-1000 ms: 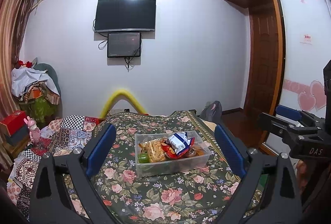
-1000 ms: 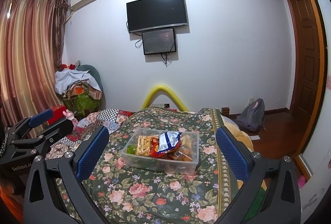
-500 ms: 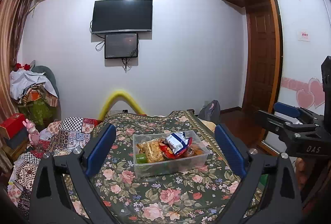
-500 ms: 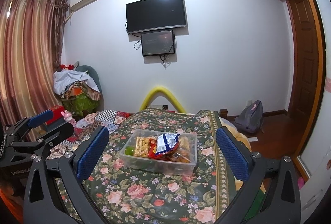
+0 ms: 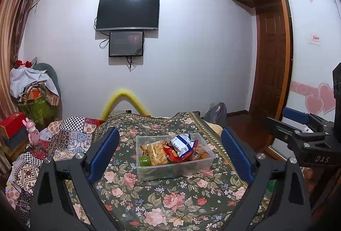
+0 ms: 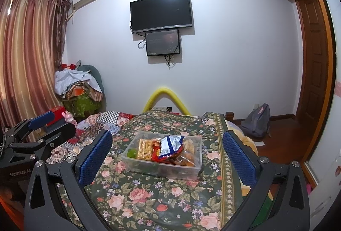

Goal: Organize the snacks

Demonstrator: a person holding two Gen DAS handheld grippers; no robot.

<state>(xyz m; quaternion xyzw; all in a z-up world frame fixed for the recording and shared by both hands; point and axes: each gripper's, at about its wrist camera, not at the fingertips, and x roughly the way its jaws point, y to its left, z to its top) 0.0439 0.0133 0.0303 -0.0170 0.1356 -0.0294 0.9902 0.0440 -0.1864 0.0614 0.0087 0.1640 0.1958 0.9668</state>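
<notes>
A clear plastic bin (image 5: 204, 163) full of snack packs sits on the floral bedspread; it also shows in the right wrist view (image 6: 136, 163). A blue and white bag (image 5: 181, 144) lies on top, beside a yellow snack pack (image 5: 157, 153) and a green item (image 5: 144, 160). My left gripper (image 5: 170, 155) is open and empty, held back from the bin. My right gripper (image 6: 167, 154) is open and empty too, also short of the bin. Each gripper shows at the edge of the other's view: the right one (image 5: 298, 124) and the left one (image 6: 42, 126).
The floral bedspread (image 5: 170, 199) covers the bed. Patchwork quilts (image 5: 64, 135) lie at the left. A clothes pile (image 6: 78, 90) stands in the far left corner, a backpack (image 6: 255, 120) on the floor at right. A TV (image 5: 127, 12) hangs on the far wall.
Both wrist views have tilted slightly, so the bin sits a touch lower and left in the left view. Both grippers stay open; the bin and snacks have not moved.
</notes>
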